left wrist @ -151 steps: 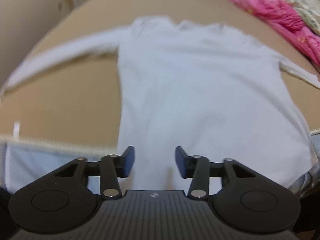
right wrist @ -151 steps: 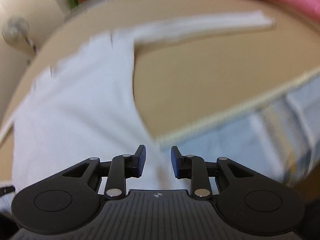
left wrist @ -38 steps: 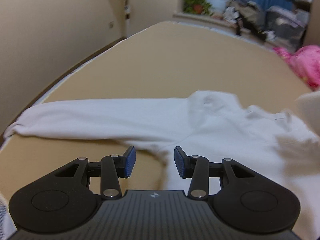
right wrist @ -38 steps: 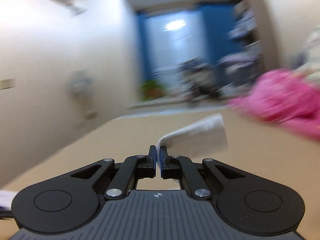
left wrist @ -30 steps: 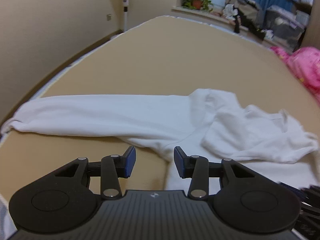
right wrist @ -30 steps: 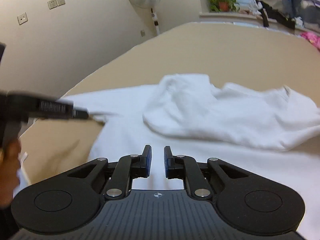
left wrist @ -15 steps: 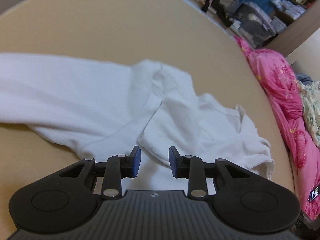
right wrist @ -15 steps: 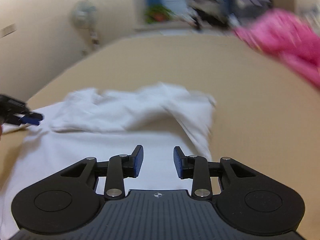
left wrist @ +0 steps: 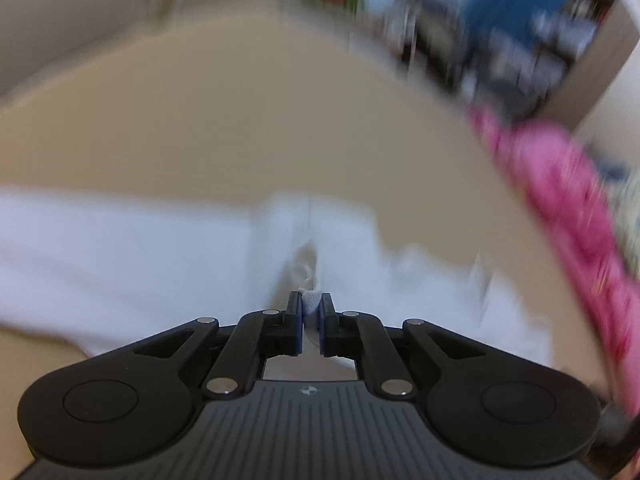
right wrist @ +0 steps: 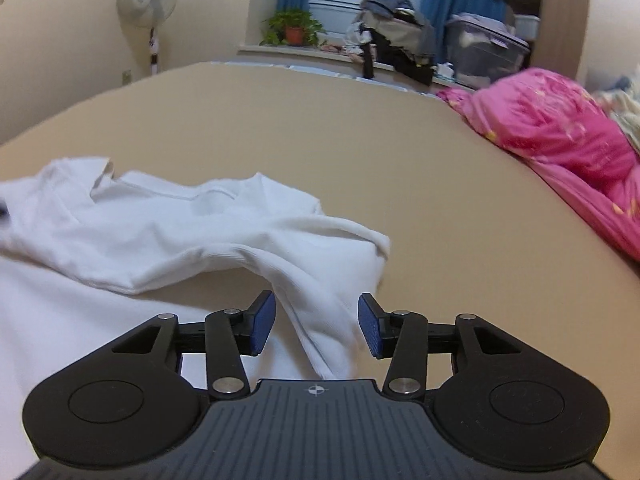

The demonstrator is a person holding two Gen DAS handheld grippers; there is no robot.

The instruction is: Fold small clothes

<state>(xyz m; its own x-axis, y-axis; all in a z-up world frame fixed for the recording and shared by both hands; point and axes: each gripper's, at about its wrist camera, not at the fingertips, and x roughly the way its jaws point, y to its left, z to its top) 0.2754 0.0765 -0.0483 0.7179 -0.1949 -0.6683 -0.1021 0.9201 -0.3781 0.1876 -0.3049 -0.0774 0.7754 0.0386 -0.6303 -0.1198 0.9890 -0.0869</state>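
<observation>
The left claw (left wrist: 311, 307), which a second ago hung open over the white long-sleeved shirt (right wrist: 168, 232), is now closing on a pinch of its fabric near the shoulder seam, with cloth bunched between the blue pads (left wrist: 296, 316). The right claw (right wrist: 316, 326), clenched on the cuff moments earlier, is opening above the sleeve (right wrist: 320, 312) it has laid across the shirt's body, the pads clear of the cloth. The shirt lies on the tan board (right wrist: 360, 128) beside a pink quilt (right wrist: 560, 128); one sleeve looks folded, the other seemingly next.
</observation>
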